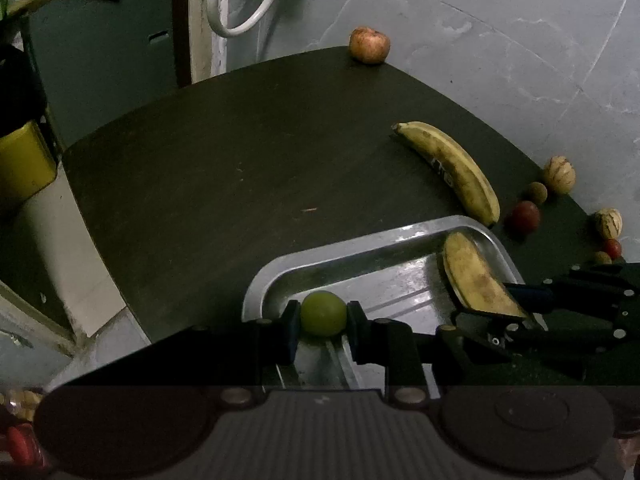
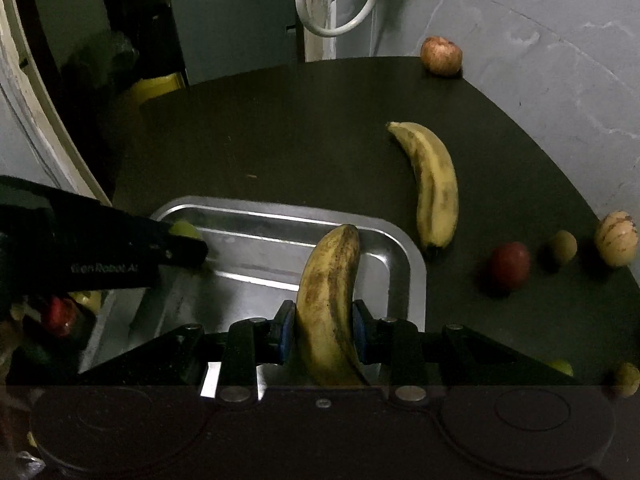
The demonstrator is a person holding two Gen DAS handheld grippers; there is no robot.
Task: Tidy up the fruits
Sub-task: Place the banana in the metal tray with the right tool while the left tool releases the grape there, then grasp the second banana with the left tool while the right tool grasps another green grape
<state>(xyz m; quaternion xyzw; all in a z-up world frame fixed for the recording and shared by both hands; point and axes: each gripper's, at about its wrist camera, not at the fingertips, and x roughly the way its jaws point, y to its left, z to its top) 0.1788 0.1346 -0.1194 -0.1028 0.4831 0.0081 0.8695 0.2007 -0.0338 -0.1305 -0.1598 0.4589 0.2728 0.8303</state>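
My left gripper (image 1: 323, 316) is shut on a small green fruit (image 1: 323, 314) over the near left corner of the metal tray (image 1: 360, 248). My right gripper (image 2: 324, 332) is shut on a spotted banana (image 2: 330, 296) and holds it over the tray (image 2: 400, 240); that banana also shows in the left wrist view (image 1: 476, 280). The left gripper's finger (image 2: 180, 248) enters the right wrist view from the left with the green fruit (image 2: 186, 230). A second banana (image 2: 434, 188) lies on the dark table beyond the tray.
An apple (image 2: 441, 56) sits at the table's far edge. A dark red fruit (image 2: 510, 266), a small brown fruit (image 2: 562, 247) and a pale striped fruit (image 2: 615, 238) lie at the right edge. A white cable loop (image 2: 336, 0) hangs behind.
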